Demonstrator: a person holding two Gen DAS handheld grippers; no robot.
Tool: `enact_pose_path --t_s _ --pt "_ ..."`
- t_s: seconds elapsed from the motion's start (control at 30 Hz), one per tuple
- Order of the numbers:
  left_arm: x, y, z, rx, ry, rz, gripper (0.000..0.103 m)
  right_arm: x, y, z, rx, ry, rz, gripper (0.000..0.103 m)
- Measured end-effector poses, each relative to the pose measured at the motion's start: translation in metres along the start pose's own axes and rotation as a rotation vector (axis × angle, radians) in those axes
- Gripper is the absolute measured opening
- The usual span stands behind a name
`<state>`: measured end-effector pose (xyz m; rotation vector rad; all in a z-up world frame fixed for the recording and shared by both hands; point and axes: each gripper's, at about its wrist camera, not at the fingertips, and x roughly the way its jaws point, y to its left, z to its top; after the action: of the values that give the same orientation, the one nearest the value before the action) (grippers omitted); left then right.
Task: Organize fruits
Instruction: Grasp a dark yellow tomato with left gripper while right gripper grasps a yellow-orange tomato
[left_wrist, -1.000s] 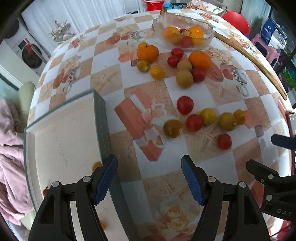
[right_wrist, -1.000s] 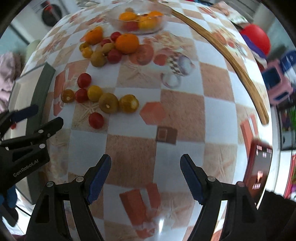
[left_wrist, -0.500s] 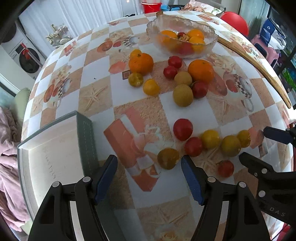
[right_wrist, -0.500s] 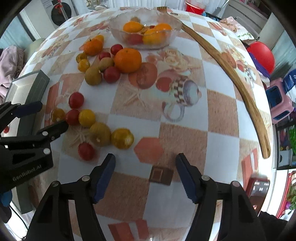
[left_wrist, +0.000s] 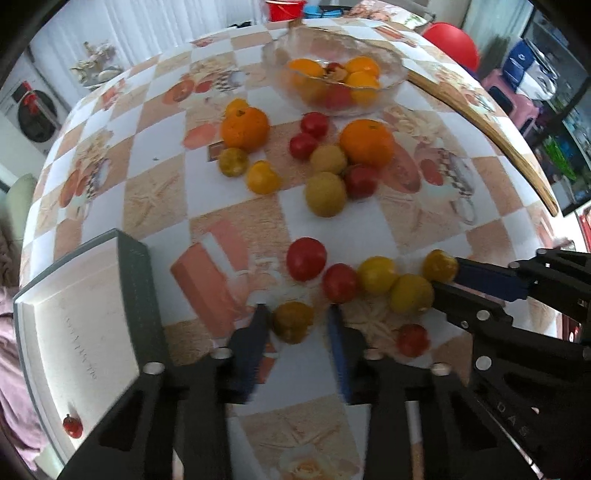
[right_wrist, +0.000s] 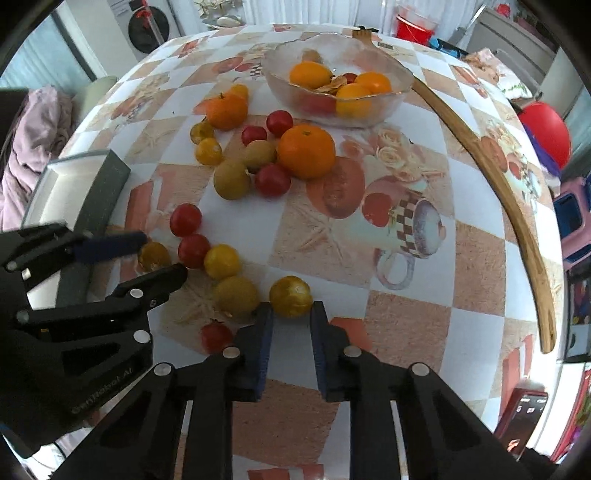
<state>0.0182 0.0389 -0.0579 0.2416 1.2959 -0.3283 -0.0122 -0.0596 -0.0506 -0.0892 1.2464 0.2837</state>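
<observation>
The big glass bowl (right_wrist: 338, 79) sits at the far side of the table (right_wrist: 480, 258), with oranges and a red fruit inside. Many little fruits lie on the table on the near side of the bowl.

The left gripper (left_wrist: 295, 321) has its two blue fingers on each side of a small dark yellow fruit (left_wrist: 293, 320). The jaws look nearly closed on it, but I cannot tell if they squeeze it yet.

The right gripper (right_wrist: 290, 314) does the same with another yellow fruit (right_wrist: 290, 296), the one nearest to it. I cannot tell if it pinches yet.

To do this well, I think each claw should close softly, so the fruit does not squish or roll. Lift straight up, and do not bump the red fruit (right_wrist: 216, 336) close by. A gray tray (left_wrist: 85, 325) waits far from the bowl, to the left.
</observation>
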Motion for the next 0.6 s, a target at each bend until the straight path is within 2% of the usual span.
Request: enact_pose_path --t_s 0.07,0.23,0.6 --pt "0.000 0.003 0.000 -0.012 0.006 -0.013 0.023 -0.002 -0.009 -0.001 0.048 0.005 0.024 0.021" --pt "-0.002 0.010 0.000 -0.037 0.024 -0.041 0.023 -0.014 -0.028 -0.014 0.143 0.014 0.055 0.022" --pt "-0.024 0.019 -0.011 -0.067 0.028 -0.077 0.023 -0.030 -0.034 -0.046 0.257 0.064 0.078 0.022"
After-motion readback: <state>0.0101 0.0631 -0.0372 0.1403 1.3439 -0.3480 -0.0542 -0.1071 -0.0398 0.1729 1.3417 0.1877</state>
